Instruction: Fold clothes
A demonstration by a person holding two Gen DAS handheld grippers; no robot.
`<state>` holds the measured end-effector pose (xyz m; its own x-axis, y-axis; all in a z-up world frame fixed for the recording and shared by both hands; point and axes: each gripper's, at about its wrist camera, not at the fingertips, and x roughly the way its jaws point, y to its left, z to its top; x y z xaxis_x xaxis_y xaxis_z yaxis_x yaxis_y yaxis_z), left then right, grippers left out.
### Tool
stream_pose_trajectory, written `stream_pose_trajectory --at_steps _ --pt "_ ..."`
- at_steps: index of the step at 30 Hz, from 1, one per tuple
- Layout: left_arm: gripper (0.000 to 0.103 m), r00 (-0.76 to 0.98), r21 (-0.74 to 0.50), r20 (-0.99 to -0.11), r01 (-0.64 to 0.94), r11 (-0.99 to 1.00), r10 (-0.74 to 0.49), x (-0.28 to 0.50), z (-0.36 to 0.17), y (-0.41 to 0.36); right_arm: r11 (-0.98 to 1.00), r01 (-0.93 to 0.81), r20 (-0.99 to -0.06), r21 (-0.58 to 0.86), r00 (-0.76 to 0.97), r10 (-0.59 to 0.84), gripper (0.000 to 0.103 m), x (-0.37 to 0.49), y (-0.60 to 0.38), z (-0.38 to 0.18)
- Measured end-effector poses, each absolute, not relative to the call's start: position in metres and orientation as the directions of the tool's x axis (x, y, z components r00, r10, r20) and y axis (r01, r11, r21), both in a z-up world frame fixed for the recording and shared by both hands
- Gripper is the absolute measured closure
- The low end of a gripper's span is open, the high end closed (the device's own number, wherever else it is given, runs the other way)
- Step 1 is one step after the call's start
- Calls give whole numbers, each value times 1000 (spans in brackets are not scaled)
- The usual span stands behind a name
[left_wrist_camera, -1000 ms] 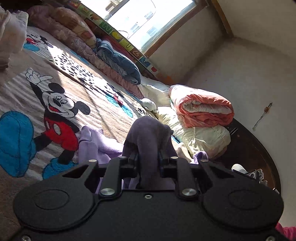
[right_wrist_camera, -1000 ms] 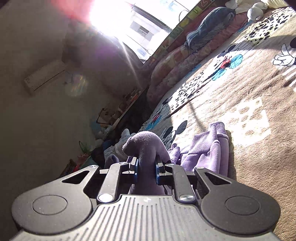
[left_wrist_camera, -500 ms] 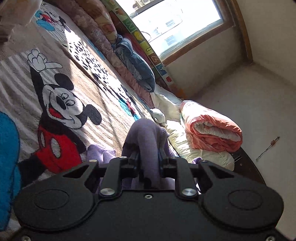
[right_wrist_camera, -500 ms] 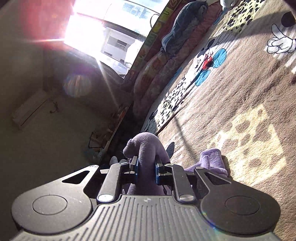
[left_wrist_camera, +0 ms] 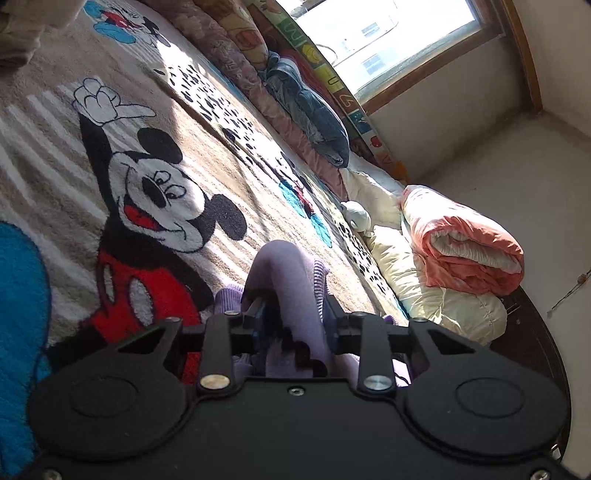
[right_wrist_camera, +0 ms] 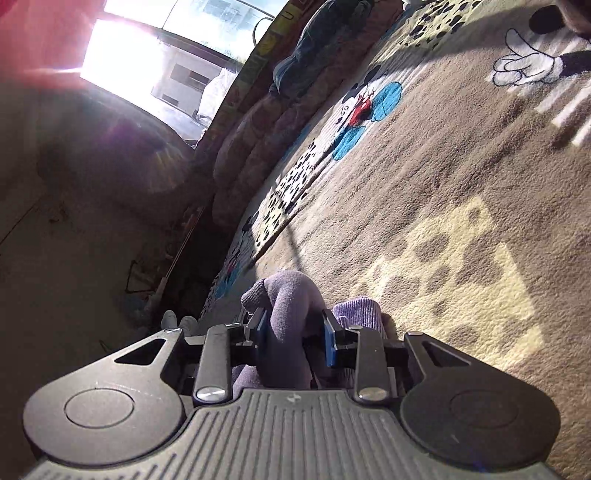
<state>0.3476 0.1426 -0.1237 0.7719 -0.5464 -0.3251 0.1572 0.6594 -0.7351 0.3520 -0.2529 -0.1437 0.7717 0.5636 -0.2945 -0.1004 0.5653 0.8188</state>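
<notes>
Because the black gripper bodies fill the lower part of both views, most of the purple garment point(left_wrist_camera: 284, 280) is hidden beneath them, and its overall shape cannot be made out. In the left wrist view a bunched fold of this soft lilac knit is seen pinched between the fingers of the left gripper point(left_wrist_camera: 291, 314), a ribbed edge showing at the fold's right side. In the right wrist view another rounded hump of the same cloth is clamped between the blue-padded fingers of the right gripper point(right_wrist_camera: 293, 325), with a ribbed cuff lying just beside it on the right. The rest of the garment is seen only as small patches against the cartoon-mouse blanket point(left_wrist_camera: 155, 206) below. Farther off, a rolled orange quilt point(left_wrist_camera: 461, 243) is stacked on a cream quilt point(left_wrist_camera: 443, 306) at the bed's edge, and a blue garment point(left_wrist_camera: 314, 122) is draped along a row of pillows under the window point(left_wrist_camera: 388, 33). The room beyond the right gripper is washed out by glare, and little can be told there.
</notes>
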Motion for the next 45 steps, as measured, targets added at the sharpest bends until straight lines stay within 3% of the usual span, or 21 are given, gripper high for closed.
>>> stream_pose_trajectory --at_steps 1,4,9,12,14,18,24,31,33,39,45 --pt "42 784 -712 -328 161 683 -527 344 -119 143 595 -118 -292 795 785 547 51 346 -254 -134" --pt "42 812 -642 -318 196 741 -490 329 -102 146 707 -188 -295 681 813 501 50 326 -249 -109" --pt "43 820 -478 -283 329 814 -497 299 -76 136 867 -402 -306 294 820 484 50 290 -205 -77" --pt "45 796 -309 -308 435 846 -521 287 -73 110 864 -488 -346 123 795 498 53 283 -175 -76" --pt "52 779 -216 -351 473 854 -520 288 -81 93 861 -507 -409 19 782 470 54 287 -157 -83" --pt "54 756 -129 -424 495 859 -499 305 -109 69 882 -465 -516 79 738 435 53 303 -161 -116" --pt "54 751 -37 -462 516 856 -472 314 -124 56 872 -486 -499 55 743 446 52 297 -160 -108" --pt "54 783 -98 -345 518 850 -518 306 -96 76 851 -524 -466 -38 762 449 50 321 -159 -85" --pt "54 778 -99 -352 523 847 -521 309 -99 73 847 -531 -480 -32 751 453 50 338 -159 -89" --pt "52 752 -49 -440 526 849 -491 319 -121 63 835 -452 -547 313 633 548 49 395 -187 -129" --pt "51 744 -44 -458 527 849 -486 320 -128 62 829 -402 -528 389 640 558 50 394 -194 -133"
